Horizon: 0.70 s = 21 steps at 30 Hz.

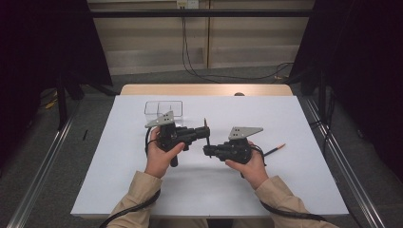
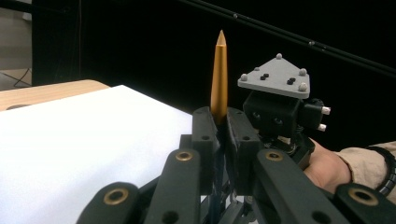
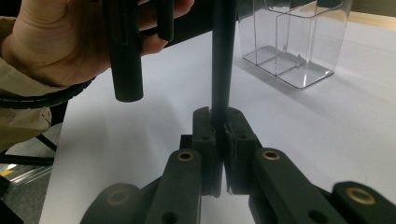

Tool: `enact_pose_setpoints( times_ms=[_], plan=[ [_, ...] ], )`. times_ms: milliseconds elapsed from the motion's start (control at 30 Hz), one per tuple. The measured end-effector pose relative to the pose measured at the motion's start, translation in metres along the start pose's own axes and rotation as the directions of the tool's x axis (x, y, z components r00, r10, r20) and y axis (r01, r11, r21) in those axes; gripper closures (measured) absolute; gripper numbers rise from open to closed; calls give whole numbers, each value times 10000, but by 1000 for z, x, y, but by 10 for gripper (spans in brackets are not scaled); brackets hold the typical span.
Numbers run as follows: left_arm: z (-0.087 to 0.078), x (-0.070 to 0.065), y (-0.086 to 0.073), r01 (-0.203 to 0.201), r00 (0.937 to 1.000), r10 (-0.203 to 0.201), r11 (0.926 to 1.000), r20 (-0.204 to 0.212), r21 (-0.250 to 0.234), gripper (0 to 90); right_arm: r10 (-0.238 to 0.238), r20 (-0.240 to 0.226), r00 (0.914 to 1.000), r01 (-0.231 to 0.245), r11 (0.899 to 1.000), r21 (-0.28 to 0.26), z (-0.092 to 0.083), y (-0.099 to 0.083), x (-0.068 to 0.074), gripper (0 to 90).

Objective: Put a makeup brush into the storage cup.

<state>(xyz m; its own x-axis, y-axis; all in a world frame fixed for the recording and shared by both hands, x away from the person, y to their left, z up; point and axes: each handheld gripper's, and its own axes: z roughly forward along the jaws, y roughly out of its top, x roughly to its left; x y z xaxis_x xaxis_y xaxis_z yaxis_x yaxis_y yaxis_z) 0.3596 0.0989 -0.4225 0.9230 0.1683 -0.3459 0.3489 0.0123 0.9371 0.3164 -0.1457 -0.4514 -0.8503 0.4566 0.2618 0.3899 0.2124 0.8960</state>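
I have both grippers clamped on one pen [image 1: 207, 134] just in front of the clear box [image 1: 164, 110], left gripper [image 2: 219, 122] pinching its gold end, right gripper [image 3: 219, 122] its dark barrel, probably to pull it apart.

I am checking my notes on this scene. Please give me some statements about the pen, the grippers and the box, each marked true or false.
1. Both grippers grip one pen. True.
2. The left gripper holds the pen near its gold end. True.
3. The clear box holds a pencil. False: it looks empty; the pencil lies on the table.
4. The right gripper is open. False: its jaws close on the pen's dark part.
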Motion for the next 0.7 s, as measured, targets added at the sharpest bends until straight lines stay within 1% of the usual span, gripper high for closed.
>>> enact_pose_setpoints(
  times_ms=[200, 300, 333, 433, 500, 633, 700],
  plan=[
    [-1, -2, 1, -114, 9999, 114, 9999, -65, -9, 835, 51, -15, 10000, -51, 10000, -55, 1, 0, 1, 844],
    [-1, -2, 1, -178, 9998, 178, 9998, -26, -33, 836, 38, -12, 10000, -38, 10000, -85, 1, 1, 1, 840],
    [-1, -2, 1, -156, 9999, 156, 9999, 26, -46, 836, 36, -2, 10000, -36, 9999, -103, 1, 1, 1, 835],
    [-1, -2, 2, -185, 9998, 185, 9998, -8, -33, 836, 126, -117, 9999, -128, 9997, -186, 0, 1, 2, 798],
    [-2, -2, 2, -237, 9997, 237, 9997, -32, -37, 836, 130, -105, 9999, -132, 9997, -214, 0, 1, 2, 757],
    [-5, -3, 4, -275, 9996, 275, 9996, -94, -32, 836, 121, -97, 9999, -124, 9992, -373, -3, 1, 2, 621],
    [-6, -3, 4, -291, 9995, 290, 9996, -97, -60, 836, 169, -69, 9998, -172, 9986, -505, -5, 2, 1, 539]
  ],
)
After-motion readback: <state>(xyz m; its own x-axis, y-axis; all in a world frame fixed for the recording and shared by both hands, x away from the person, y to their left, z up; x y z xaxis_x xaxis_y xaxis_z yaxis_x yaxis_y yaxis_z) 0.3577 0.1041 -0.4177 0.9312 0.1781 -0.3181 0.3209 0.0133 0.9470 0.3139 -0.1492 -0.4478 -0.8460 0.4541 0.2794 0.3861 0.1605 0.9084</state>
